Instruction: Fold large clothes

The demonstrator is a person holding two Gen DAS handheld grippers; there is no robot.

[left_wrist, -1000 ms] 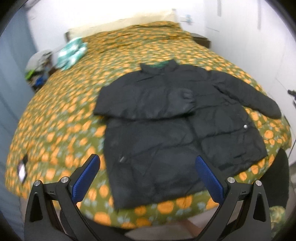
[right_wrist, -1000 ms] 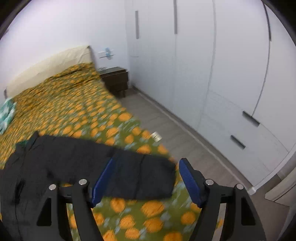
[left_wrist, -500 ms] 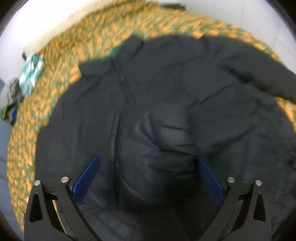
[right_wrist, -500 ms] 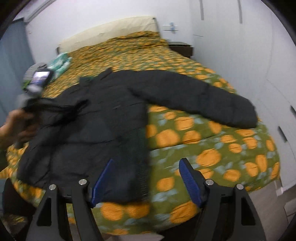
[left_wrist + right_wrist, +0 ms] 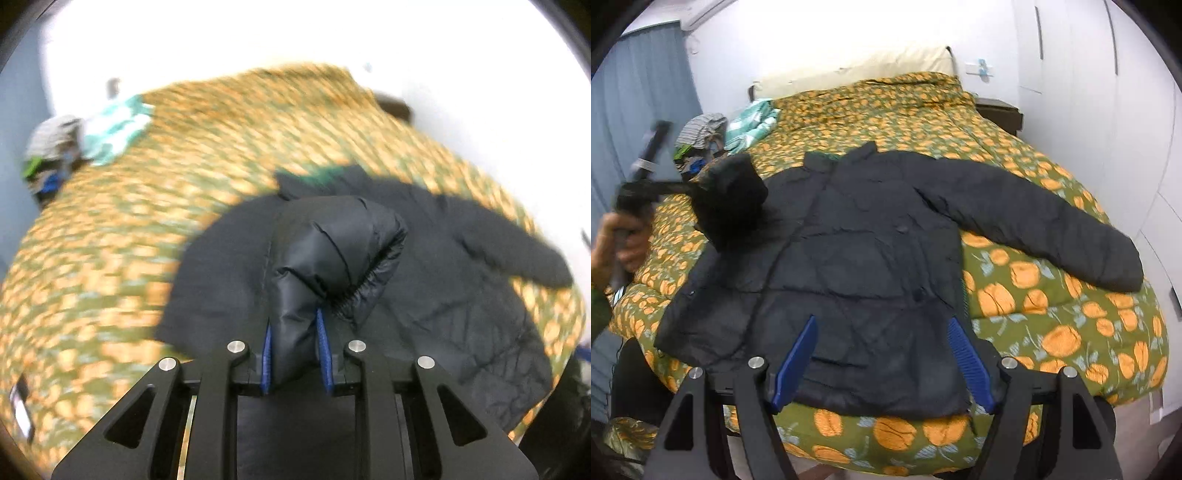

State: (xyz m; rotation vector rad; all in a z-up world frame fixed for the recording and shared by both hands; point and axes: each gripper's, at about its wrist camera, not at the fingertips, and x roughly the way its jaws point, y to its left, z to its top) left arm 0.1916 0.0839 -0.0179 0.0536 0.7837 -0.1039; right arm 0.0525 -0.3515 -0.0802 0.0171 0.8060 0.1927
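Observation:
A black puffer jacket (image 5: 864, 243) lies front up on the bed, collar toward the headboard. Its right sleeve (image 5: 1034, 221) stretches out flat to the right. My left gripper (image 5: 293, 347) is shut on the cuff of the left sleeve (image 5: 332, 254) and holds it lifted above the jacket body; from the right wrist view the sleeve (image 5: 729, 199) hangs bunched at the left, with the left gripper blurred beside it. My right gripper (image 5: 882, 362) is open and empty, hovering over the jacket's hem near the foot of the bed.
The bed (image 5: 1052, 332) has a green cover with orange flowers. A teal cloth (image 5: 750, 123) and a heap of clothes (image 5: 698, 140) lie at the far left. A nightstand (image 5: 997, 112) and white wardrobes (image 5: 1126, 110) stand to the right.
My left gripper has closed on the left sleeve cuff and lifted it off the jacket. My right gripper has swung from the right sleeve toward the hem, staying open.

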